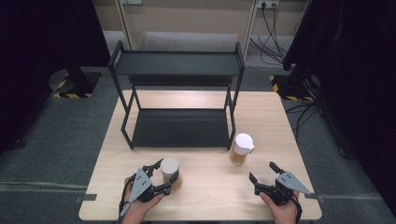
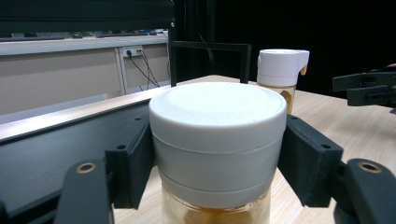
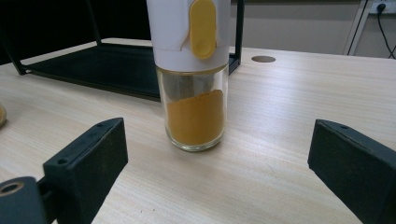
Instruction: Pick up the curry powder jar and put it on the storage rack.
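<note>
A glass jar with a white lid [image 1: 169, 166] [image 2: 217, 140] stands near the table's front, left of centre. My left gripper [image 1: 166, 171] [image 2: 215, 172] is shut on it, both pads pressed against the sides of the lid. A second glass jar [image 1: 242, 149] [image 3: 194, 74] [image 2: 281, 70] with a white cap, a yellow tab and orange powder inside stands to the right of the shelf rack. My right gripper [image 1: 263, 172] [image 3: 217, 163] sits open a short way in front of that jar, nothing between its jaws.
A black two-tier metal shelf rack [image 1: 180, 126] [image 3: 98, 65] stands at the back middle of the wooden table [image 1: 205, 191]. Dark curtains flank the table, and cables lie on the floor at the back right.
</note>
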The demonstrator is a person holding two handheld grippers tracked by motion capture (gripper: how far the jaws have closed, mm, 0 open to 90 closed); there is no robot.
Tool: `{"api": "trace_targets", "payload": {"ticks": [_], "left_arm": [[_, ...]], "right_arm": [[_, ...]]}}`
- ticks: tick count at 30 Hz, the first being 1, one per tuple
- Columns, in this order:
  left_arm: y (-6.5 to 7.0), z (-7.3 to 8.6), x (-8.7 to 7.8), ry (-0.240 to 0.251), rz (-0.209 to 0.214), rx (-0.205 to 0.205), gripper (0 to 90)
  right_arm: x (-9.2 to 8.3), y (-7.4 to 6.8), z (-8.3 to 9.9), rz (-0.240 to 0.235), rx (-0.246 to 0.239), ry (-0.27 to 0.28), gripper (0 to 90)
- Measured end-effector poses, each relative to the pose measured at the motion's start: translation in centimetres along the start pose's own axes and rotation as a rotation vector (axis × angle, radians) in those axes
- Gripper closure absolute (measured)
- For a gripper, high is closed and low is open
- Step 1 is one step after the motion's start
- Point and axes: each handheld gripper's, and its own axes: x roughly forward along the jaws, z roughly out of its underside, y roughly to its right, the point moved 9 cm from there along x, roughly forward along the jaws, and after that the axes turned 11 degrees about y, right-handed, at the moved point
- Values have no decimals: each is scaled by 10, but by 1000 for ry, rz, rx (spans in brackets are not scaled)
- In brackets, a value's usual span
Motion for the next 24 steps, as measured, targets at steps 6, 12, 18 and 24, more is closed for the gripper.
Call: {"api": "trace_targets", "payload": {"ticks": [6,12,18,24], "left_arm": [[1,-1,0,-6,-7,-4,332],[3,-3,1,-12,-4,-8,333],[5,-6,2,-16,-10,-12,333],[7,-13,2,-6,-32,-7,333]], "right_arm": [[0,0,0,2,4,1,52],[0,0,0,2,5,1,52],[0,1,0,2,10,1,52],[0,1,0,2,12,1,52]]}}
